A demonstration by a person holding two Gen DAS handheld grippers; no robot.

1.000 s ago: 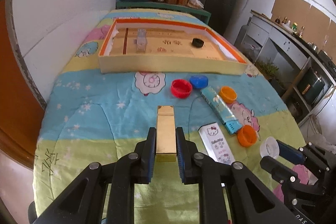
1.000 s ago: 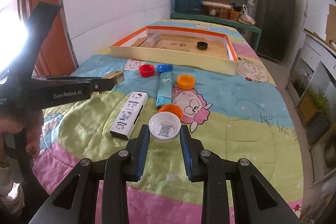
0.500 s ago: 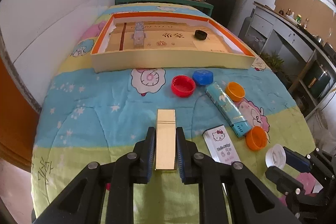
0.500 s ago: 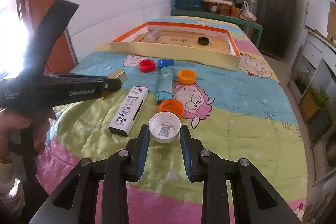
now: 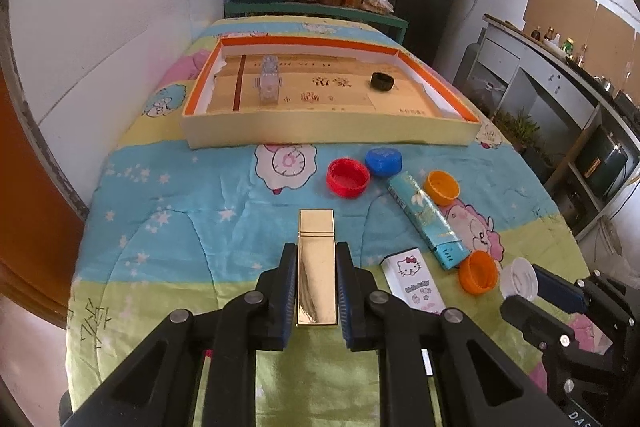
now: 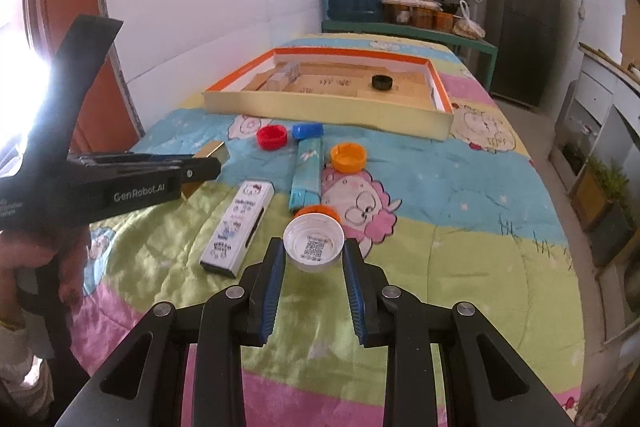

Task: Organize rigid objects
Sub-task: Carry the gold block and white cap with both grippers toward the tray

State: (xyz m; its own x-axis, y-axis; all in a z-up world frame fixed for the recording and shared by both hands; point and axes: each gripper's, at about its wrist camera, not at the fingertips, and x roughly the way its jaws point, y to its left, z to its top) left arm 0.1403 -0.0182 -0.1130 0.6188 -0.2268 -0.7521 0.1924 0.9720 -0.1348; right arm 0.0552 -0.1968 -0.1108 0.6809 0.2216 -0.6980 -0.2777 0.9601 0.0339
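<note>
The left hand-held gripper is clenched on a gold box, held above the quilted table. The right hand-held gripper grasps a white cap by its sides. On the quilt lie a red cap, a blue cap, two orange caps, a teal box and a white cartoon box. Beyond them the tray holds a black cap.
</note>
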